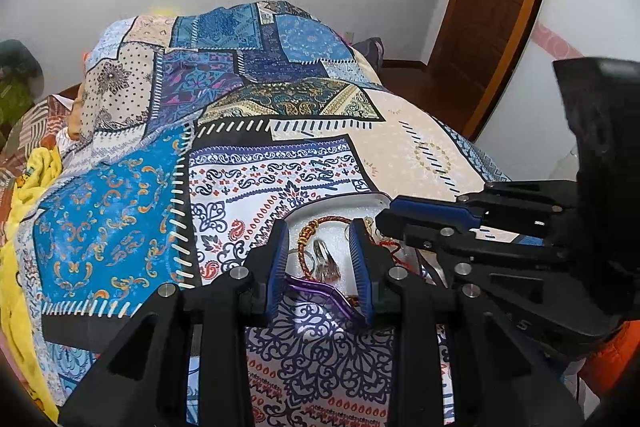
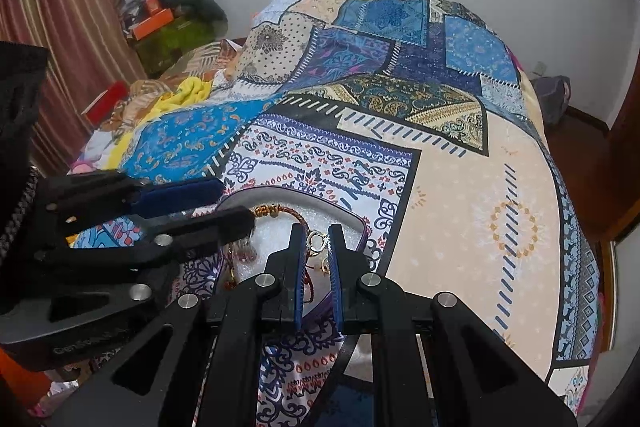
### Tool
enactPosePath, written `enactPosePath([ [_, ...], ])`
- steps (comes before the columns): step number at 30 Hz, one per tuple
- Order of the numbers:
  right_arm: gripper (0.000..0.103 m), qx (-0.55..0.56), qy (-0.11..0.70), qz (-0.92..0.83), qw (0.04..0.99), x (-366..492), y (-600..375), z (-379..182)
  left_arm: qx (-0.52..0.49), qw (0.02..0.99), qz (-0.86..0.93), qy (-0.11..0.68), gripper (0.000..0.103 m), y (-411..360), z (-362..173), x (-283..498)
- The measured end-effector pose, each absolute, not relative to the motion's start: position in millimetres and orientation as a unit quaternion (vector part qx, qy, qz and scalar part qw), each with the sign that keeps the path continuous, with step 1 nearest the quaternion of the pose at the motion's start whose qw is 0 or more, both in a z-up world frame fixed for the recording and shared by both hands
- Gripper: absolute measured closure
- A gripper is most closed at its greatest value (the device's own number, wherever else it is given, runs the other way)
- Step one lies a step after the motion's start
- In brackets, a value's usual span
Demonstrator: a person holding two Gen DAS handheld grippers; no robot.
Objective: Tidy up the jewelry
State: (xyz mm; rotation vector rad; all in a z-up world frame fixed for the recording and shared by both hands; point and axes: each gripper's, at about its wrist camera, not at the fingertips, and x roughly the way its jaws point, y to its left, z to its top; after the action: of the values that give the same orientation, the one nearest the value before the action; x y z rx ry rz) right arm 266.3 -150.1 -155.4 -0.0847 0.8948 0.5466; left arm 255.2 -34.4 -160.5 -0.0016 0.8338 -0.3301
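i have both grippers low over a white tray (image 1: 374, 202) that sits on the patchwork bedspread (image 1: 120, 211). the tray has a purple rim along its near edge, and the jewelry lies inside it on the white lining.

my left gripper (image 1: 320, 247) is spread wide, its blue-padded fingers straddling a small silver-grey pendant (image 1: 325, 261) and a thin ring-shaped bangle (image 1: 306, 259); neither pad touches them. a braided reddish-brown bracelet (image 1: 332, 221) with gold beads curves along the tray's far side.

my right gripper (image 2: 318, 245) has its fingers apart with a narrower gap, tips just beside a small gold ring charm (image 2: 316, 241) and a red cord (image 2: 307, 281); i cannot tell whether the pads are touching either one. in this view the braided bracelet (image 2: 286, 213) arcs just beyond the fingertips.

the two grippers cross close together over the tray, the right one reaching in from the left gripper's right side.
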Motion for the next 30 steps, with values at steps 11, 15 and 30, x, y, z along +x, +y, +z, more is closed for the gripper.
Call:
enactPosePath([
  [11, 0.093, -0.026, 0.424, 0.257, 0.868, 256.1, -158.4, -134.3, 0.006, 0.917, -0.134, 0.375, 0.073, -23.8, -128.6, 232.5],
  [15, 0.093, -0.028, 0.398, 0.252, 0.881, 242.6, -162.8, -110.3, 0.003, 0.929, -0.123, 0.35, 0.073, -18.4, -106.3, 214.9],
  [30, 0.093, -0.02, 0.183, 0.234, 0.955, 121.7, -182.2, 22.3, 0.006, 0.985, -0.082, 0.15, 0.064, -10.5, 16.1, 97.3],
])
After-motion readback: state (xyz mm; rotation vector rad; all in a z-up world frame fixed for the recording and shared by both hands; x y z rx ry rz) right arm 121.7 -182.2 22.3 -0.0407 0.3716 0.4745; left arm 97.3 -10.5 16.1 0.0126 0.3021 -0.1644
